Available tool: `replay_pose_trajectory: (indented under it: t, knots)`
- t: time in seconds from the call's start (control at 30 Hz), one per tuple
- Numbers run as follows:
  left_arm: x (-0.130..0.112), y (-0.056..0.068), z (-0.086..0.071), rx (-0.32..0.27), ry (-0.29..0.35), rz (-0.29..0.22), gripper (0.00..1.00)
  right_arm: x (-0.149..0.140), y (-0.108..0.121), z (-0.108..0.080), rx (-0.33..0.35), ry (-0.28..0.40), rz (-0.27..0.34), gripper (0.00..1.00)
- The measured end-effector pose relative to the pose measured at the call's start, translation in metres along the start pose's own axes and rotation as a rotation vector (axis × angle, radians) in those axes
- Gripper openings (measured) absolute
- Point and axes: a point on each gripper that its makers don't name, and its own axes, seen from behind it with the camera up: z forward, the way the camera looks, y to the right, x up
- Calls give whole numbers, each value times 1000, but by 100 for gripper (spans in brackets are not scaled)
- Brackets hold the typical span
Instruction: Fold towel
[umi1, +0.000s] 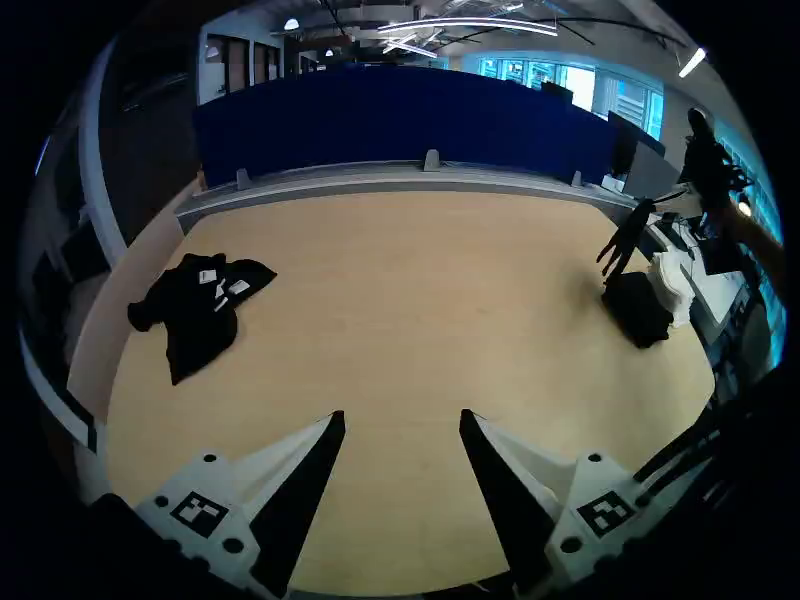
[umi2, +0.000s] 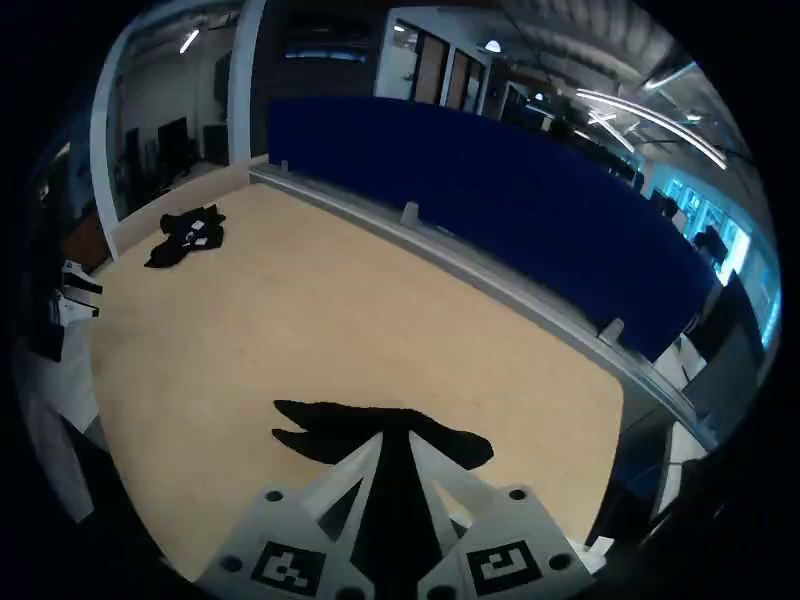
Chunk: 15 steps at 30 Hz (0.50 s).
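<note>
A black towel (umi2: 330, 418) lies across the tips of my right gripper (umi2: 396, 438), whose fingers (umi2: 335, 478) are closed together on it above the wooden table (umi2: 300, 320). In the left gripper view, a dark cloth (umi1: 625, 240) hangs at the table's right edge above a folded black pile (umi1: 637, 305). A crumpled black garment with white tags (umi1: 195, 310) (umi2: 185, 235) lies at the table's far left. My left gripper (umi1: 400, 415) stands open over the near edge of the table (umi1: 420, 300), with nothing between its fingers.
A blue partition (umi1: 400, 120) (umi2: 500, 200) runs along the table's back edge. A white stack (umi1: 675, 285) sits beside the black pile. An arm (umi1: 750, 235) reaches in at the far right, with desks and monitors behind it.
</note>
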Motion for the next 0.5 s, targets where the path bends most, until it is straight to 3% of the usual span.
replay_pose_trajectory:
  t: [0.5]
  knots:
    - [3, 13, 6, -22, -2, 22, 85, -82, -2, -25, -31, -93, 64, 3]
